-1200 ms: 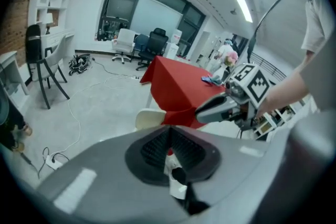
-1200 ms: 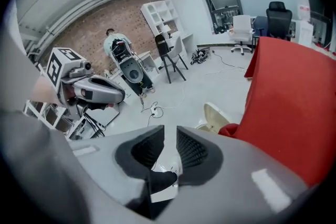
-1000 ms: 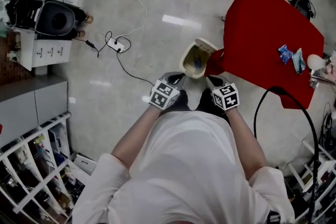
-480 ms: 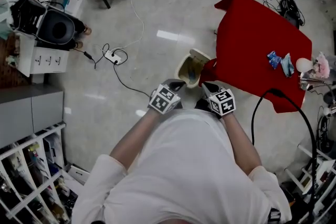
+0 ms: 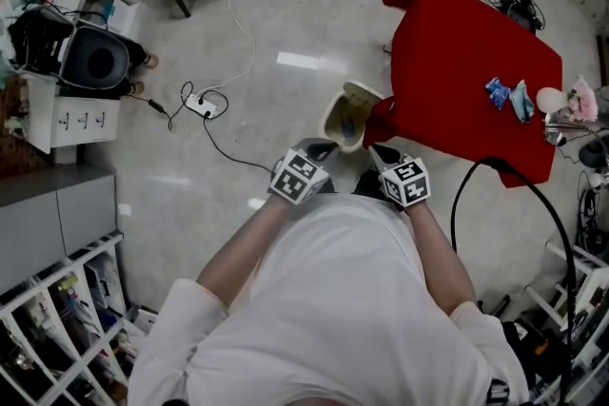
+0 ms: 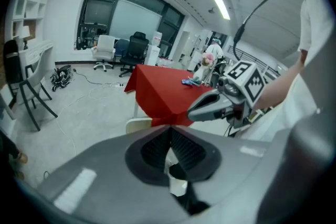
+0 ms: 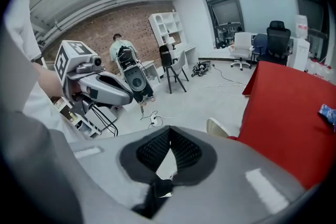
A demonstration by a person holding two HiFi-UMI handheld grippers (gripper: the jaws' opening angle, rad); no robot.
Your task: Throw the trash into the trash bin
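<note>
The left gripper (image 5: 319, 148) and the right gripper (image 5: 383, 152) are both pressed shut, with nothing pinched in them. Each one is smooth grey plastic with black ribbed pads (image 6: 152, 148) that meet at a point. On top of each sits a cube (image 5: 298, 178) with black and white square marks. The grippers are side by side in front of the person's white shirt (image 5: 324, 299), near the bin (image 5: 364, 93).

The bin is round, cream and open at the top. It stands on the shiny grey floor (image 5: 238, 100), just beside a hanging corner of the table (image 5: 457, 33). Something blue seems to show inside it. The table has a smooth red cloth. The trash (image 5: 509, 96), some crinkly blue bits, lies near the table's right edge, well apart from the bin.

Since a second ago the grippers have stayed shut and side by side. The trash is in the same spot on the table.
</note>
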